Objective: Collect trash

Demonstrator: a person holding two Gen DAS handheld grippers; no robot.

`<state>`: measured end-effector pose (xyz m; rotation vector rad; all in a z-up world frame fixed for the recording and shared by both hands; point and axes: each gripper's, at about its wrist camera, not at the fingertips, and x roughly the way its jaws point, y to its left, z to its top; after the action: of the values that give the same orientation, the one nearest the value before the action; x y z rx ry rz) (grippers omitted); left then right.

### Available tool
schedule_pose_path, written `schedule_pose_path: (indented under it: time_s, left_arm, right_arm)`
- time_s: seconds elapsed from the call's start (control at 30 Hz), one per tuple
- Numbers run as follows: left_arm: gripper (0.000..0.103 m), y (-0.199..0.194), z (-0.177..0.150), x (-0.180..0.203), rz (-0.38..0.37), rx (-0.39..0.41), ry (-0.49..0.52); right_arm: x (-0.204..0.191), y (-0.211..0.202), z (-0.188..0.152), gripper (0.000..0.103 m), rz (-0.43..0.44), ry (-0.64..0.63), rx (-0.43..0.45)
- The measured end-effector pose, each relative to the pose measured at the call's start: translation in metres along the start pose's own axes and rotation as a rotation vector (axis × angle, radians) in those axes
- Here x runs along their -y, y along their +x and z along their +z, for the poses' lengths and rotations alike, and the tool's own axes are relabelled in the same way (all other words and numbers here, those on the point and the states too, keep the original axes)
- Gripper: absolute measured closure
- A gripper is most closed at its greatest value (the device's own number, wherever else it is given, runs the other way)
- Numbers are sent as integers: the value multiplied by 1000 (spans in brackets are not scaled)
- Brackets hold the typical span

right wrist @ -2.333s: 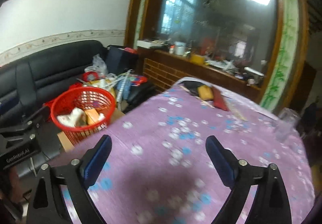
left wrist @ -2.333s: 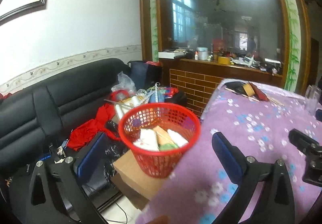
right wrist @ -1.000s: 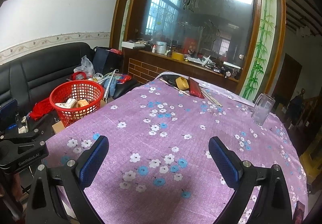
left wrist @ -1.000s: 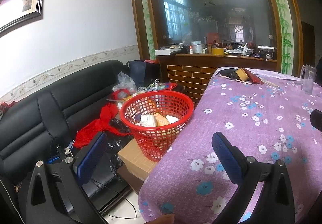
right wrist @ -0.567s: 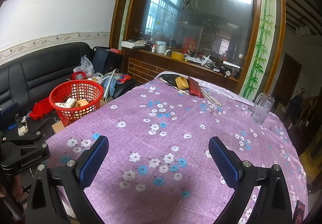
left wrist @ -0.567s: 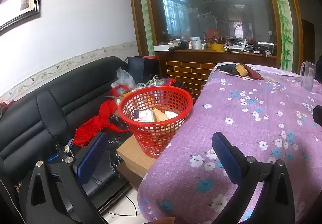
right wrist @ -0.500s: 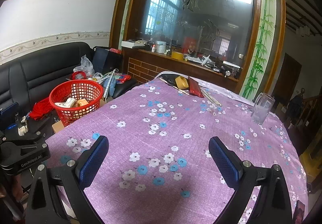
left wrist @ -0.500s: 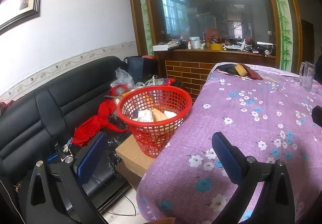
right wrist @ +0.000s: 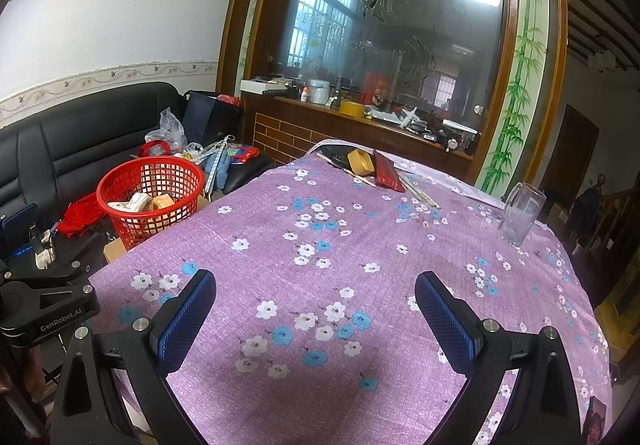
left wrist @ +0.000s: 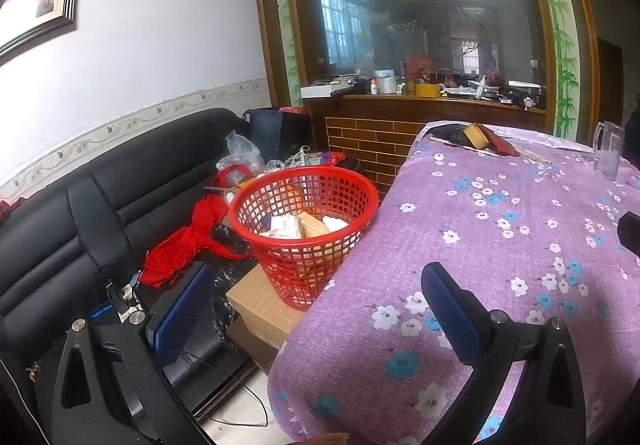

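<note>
Two empty grippers' fingers wide apart over purple floral tablecloth, red basket beside black sofa.

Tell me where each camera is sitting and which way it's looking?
Left wrist: rides the left gripper at the table's corner, facing the red basket and black sofa; its open fingers show.
Right wrist: rides the right gripper above the purple tablecloth, facing the glass mug; its open fingers show.
Shared: basket, tablecloth, mug.
</note>
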<state>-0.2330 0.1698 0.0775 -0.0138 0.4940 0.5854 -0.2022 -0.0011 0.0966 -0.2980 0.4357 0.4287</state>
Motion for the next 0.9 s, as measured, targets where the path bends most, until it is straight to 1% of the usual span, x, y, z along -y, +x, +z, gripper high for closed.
schedule_pose_path:
  time_s: [0.5, 0.63, 0.7, 0.73, 0.8, 0.83, 0.87, 0.9]
  left_arm:
    - [0, 0, 1, 8, -9, 3, 17]
    - [0, 3, 6, 23, -36, -4, 43]
    - [0, 5, 12, 40, -51, -10, 75]
    - [0, 6, 15, 48, -71, -12, 87]
    - [0, 10, 22, 71, -137, -34, 113]
    - [0, 13, 26, 88, -181, -54, 135]
    - [0, 17, 29, 107, -239, -89, 160]
    - [0, 22, 32, 127, -297, -125, 178]
  right_arm:
    - [6, 3, -8, 2, 3, 15, -11]
    - [18, 9, -12, 2, -11, 47, -32]
    - [33, 17, -14, 2, -20, 82, -60]
    - [47, 23, -18, 2, -39, 114, -81]
    - [81, 37, -27, 1, -81, 191, -139]
    - [98, 45, -33, 1, -96, 231, -171]
    - [120, 54, -41, 0, -115, 278, -215]
    - [135, 60, -45, 0, -131, 307, -240]
